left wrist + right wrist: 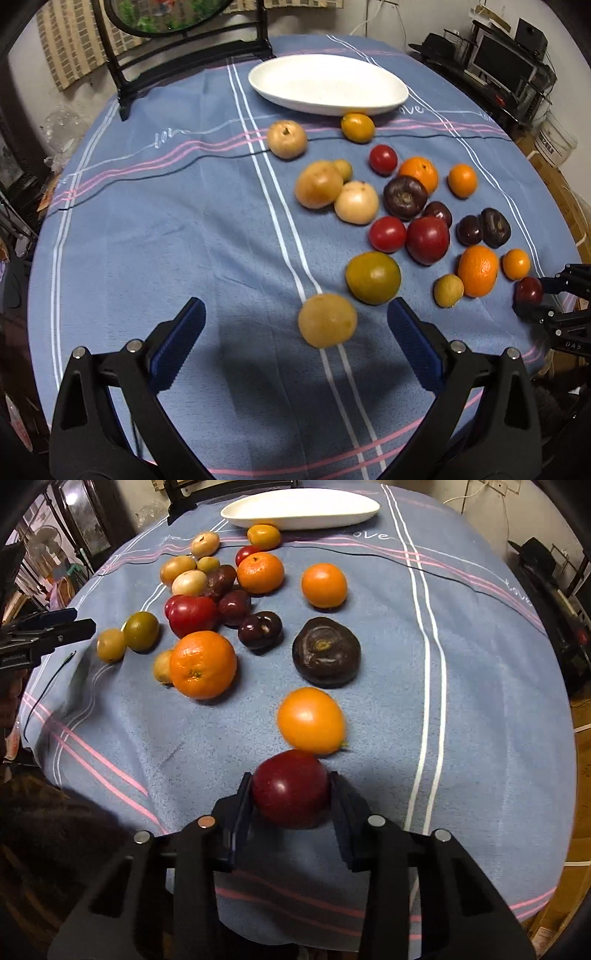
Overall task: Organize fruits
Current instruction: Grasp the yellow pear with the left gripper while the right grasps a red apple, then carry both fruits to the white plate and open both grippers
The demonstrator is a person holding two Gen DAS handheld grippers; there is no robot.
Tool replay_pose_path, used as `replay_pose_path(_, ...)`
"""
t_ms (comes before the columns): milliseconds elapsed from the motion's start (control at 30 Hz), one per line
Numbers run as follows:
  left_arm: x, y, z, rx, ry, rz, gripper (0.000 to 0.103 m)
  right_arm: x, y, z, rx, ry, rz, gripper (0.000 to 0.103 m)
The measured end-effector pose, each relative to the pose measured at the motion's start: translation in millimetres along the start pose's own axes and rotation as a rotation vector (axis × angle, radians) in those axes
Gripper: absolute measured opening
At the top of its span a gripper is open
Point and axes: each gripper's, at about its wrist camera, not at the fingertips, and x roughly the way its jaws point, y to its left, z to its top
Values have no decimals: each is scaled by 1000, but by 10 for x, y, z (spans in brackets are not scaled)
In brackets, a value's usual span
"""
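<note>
Many fruits lie loose on a blue striped tablecloth [184, 229]. In the left wrist view my left gripper [295, 325] is open, its blue pads either side of a tan round fruit [327, 320]. A green-yellow fruit [373, 277] lies just beyond. In the right wrist view my right gripper [291, 794] is shut on a dark red plum [291, 788]; it also shows at the right edge of the left view [529, 291]. A small orange fruit [311, 720] touches the plum's far side. A white oval dish [327, 84] stands empty at the far side.
Oranges [203, 664], red tomatoes [387, 234], dark purple fruits [326, 656] and pale pears [318, 184] crowd the table's middle. A dark chair [147, 66] stands behind the table. Shelves with electronics [509, 62] are at the far right. The left gripper shows at the right view's left edge [44, 635].
</note>
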Motion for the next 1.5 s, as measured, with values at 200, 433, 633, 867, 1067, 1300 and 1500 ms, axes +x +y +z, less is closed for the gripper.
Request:
replay_pose_path(200, 268, -28, -18, 23, 43, -29, 78, -90, -121, -5, 69, 6, 21, 40)
replay_pose_path(433, 360, -60, 30, 18, 57, -135, 39, -150, -93, 76, 53, -3, 20, 40)
replay_pose_path(633, 256, -52, 43, 0, 52, -132, 39, -240, -125, 127, 48, -22, 17, 40)
replay_pose_path(867, -347, -40, 580, 27, -118, -64, 39, -595, -201, 610, 29, -146, 61, 40)
replay_pose_path(1067, -760, -196, 1498, 24, -278, -3, 39, -1090, -245, 1469, -49, -337, 95, 40)
replay_pose_path(1300, -807, -378, 2251, -17, -347, 61, 39, -1359, -294, 2469, -69, -483, 97, 40)
replay_pose_path(1500, -405, -405, 2556, -61, -300, 105, 39, -1080, -411, 3041, -41, -474, 94, 40)
